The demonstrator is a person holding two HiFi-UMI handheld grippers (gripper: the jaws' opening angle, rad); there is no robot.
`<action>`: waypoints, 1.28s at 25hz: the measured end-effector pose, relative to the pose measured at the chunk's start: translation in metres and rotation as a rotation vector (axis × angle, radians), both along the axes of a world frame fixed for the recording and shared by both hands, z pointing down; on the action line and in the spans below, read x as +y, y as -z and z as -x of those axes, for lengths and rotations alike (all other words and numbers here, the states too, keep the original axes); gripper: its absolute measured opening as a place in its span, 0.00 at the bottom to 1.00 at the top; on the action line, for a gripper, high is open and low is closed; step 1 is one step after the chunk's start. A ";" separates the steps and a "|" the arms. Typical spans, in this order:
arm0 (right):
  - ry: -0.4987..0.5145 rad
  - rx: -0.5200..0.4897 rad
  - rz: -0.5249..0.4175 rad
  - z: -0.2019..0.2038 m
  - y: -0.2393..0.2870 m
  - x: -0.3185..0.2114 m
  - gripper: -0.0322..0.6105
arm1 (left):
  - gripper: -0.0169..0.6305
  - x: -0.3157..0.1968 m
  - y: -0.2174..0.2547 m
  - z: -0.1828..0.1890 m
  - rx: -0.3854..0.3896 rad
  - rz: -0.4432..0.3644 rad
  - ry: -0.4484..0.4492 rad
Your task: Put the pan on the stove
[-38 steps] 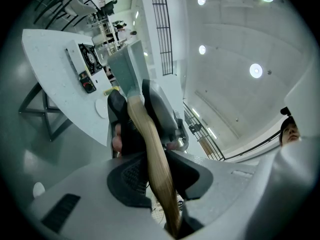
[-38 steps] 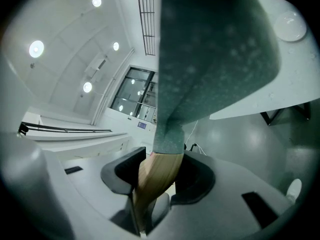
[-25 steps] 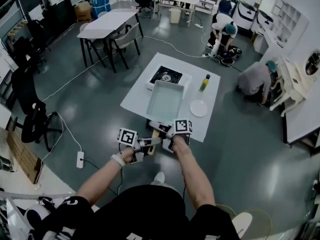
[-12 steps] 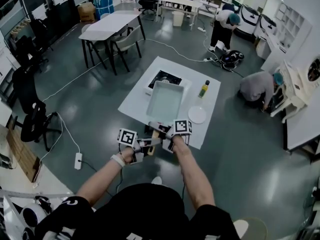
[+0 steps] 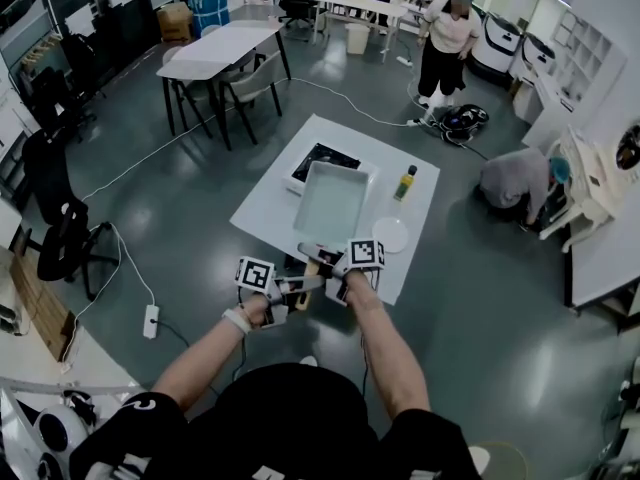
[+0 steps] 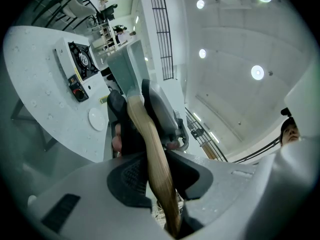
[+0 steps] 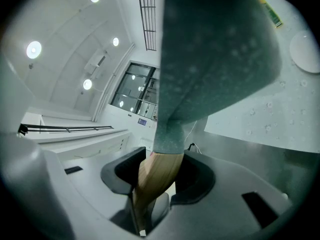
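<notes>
- Left gripper (image 5: 285, 290): fingers clamped on the near end of the wooden handle (image 5: 306, 268)
- Right gripper (image 5: 338, 280): just beside the left, farther up the handle; fingers clamped on it where it meets the pan (image 5: 330, 200)
- Pan: square, pale, held level in the air over the near part of the white bench (image 5: 265, 208), not resting on it
- Plate (image 5: 390, 234): on the bench, just right of the pan
- Bottle (image 5: 405, 182): upright, beyond the plate
- Stove (image 5: 322, 158): on the bench beyond the pan; its near right part is hidden behind the pan
- Background: a table (image 5: 215, 48) with chairs far left; one person (image 5: 445, 38) stands, another (image 5: 520, 183) crouches at right
</notes>
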State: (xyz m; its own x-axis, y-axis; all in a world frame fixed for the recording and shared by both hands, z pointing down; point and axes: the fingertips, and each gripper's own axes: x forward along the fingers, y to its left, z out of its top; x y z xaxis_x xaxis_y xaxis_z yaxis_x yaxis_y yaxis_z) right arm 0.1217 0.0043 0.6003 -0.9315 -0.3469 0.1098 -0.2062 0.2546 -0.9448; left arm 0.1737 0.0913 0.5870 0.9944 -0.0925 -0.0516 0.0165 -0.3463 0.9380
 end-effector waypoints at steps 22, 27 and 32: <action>0.036 -0.002 0.004 0.010 -0.013 0.001 0.27 | 0.16 0.002 -0.010 0.006 0.012 0.057 0.042; 0.055 -0.012 -0.002 0.017 -0.013 0.005 0.27 | 0.16 0.004 -0.011 0.012 0.009 0.048 0.053; 0.061 -0.018 0.000 0.017 -0.013 0.004 0.27 | 0.16 0.002 -0.017 0.013 -0.025 0.048 0.062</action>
